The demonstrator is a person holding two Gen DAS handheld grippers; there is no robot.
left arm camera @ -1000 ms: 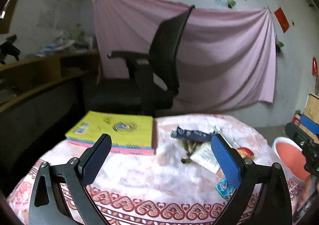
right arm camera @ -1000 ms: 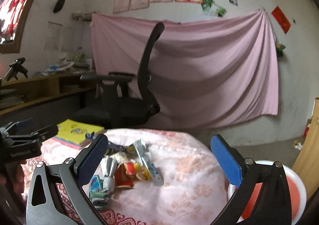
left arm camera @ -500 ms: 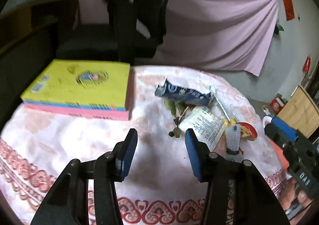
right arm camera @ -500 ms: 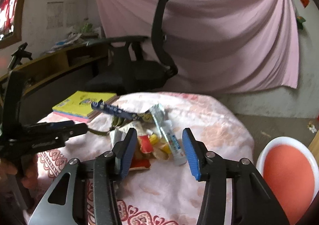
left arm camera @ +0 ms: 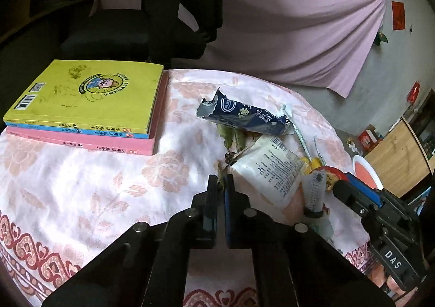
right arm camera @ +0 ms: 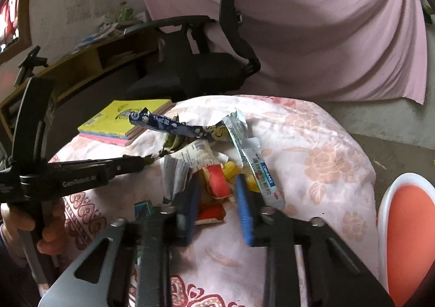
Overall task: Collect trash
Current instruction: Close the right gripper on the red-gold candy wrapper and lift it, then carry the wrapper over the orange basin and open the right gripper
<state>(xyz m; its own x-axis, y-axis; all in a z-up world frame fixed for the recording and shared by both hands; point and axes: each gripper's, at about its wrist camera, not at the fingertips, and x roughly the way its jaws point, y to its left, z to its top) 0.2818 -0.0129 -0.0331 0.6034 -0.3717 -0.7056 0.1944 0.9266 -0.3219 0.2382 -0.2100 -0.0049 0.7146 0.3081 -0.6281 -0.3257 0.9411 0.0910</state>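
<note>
A heap of trash lies on the round table's pink flowered cloth (left arm camera: 81,184): a torn dark blue wrapper (left arm camera: 244,116), a white printed packet (left arm camera: 272,168), dry leaves (left arm camera: 231,138), a white tube (right arm camera: 262,173) and a red and yellow wrapper (right arm camera: 217,182). My left gripper (left arm camera: 220,184) is closing at the heap's near left edge, its tips pinching a dry leaf scrap (left arm camera: 220,175). My right gripper (right arm camera: 217,198) is closing too, its blue pads (right arm camera: 243,206) on either side of the red and yellow wrapper. A hand (right arm camera: 49,233) holds the left gripper.
Stacked books (left arm camera: 87,97) with a yellow cover lie at the table's far left. A black office chair (left arm camera: 163,21) stands behind the table before a pink curtain. A white-rimmed orange round object (right arm camera: 407,225) stands on the floor at the right.
Both grippers have tilted down and come in toward the heap. Their jaws went from wide open to nearly together, the left on a leaf scrap, the right around the red wrapper.
</note>
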